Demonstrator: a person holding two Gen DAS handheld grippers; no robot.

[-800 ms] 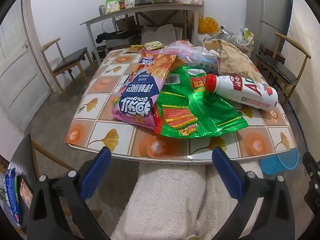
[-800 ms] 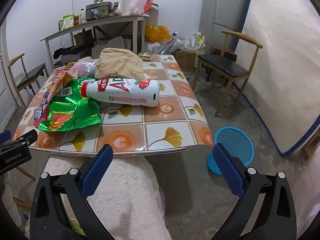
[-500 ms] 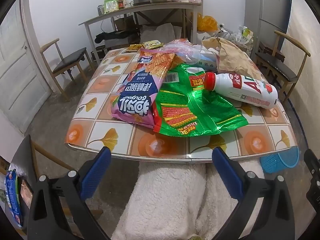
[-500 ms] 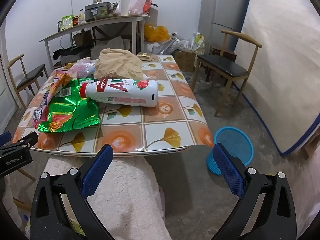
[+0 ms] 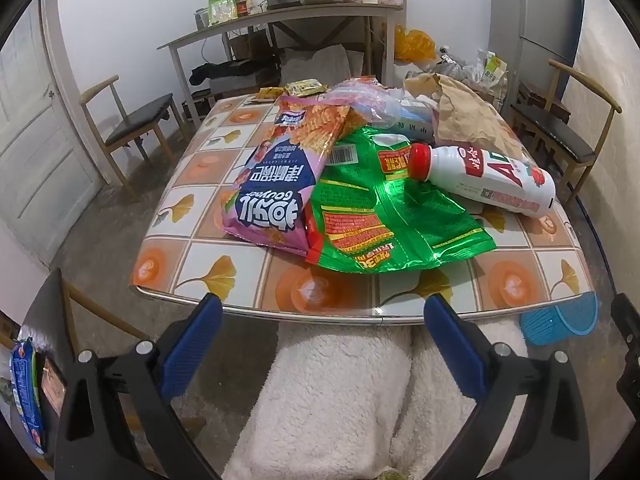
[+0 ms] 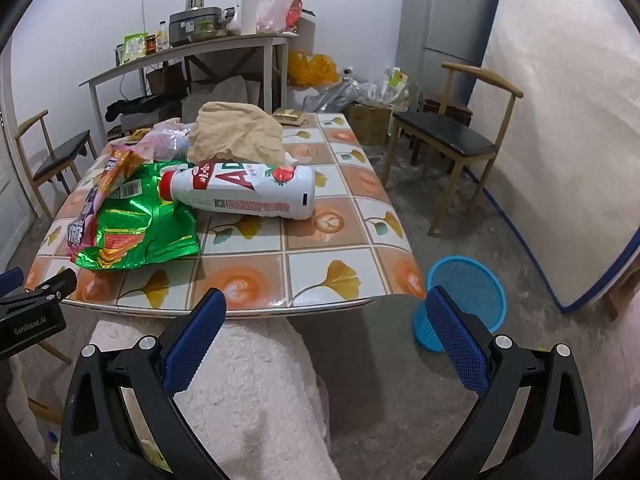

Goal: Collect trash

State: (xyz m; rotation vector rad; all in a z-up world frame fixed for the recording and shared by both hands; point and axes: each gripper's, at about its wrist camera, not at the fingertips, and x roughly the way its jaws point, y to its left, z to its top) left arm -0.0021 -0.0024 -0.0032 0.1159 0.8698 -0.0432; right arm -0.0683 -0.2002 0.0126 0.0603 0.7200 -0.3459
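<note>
Trash lies on a tiled table (image 5: 224, 284): a purple snack bag (image 5: 276, 184), a green foil bag (image 5: 384, 216) (image 6: 136, 220), a white bottle with a red cap (image 5: 488, 180) (image 6: 244, 188) on its side, a crumpled brown paper bag (image 5: 468, 120) (image 6: 236, 136) and clear plastic (image 5: 372, 100). A blue mesh bin (image 6: 464, 300) (image 5: 560, 320) stands on the floor by the table's right corner. My left gripper (image 5: 324, 320) is open and empty, short of the table's near edge. My right gripper (image 6: 326, 316) is open and empty, near the front right corner.
Wooden chairs stand left (image 5: 132, 124) and right (image 6: 452, 140) of the table. A fridge (image 6: 448, 28) and a leaning mattress (image 6: 560, 140) are at the right. A cluttered side table (image 5: 288, 20) is behind. White fleece-covered legs (image 5: 340, 392) are below the grippers.
Both views have shifted only slightly; the table sits a little closer in the left wrist view. Both grippers stay open and empty.
</note>
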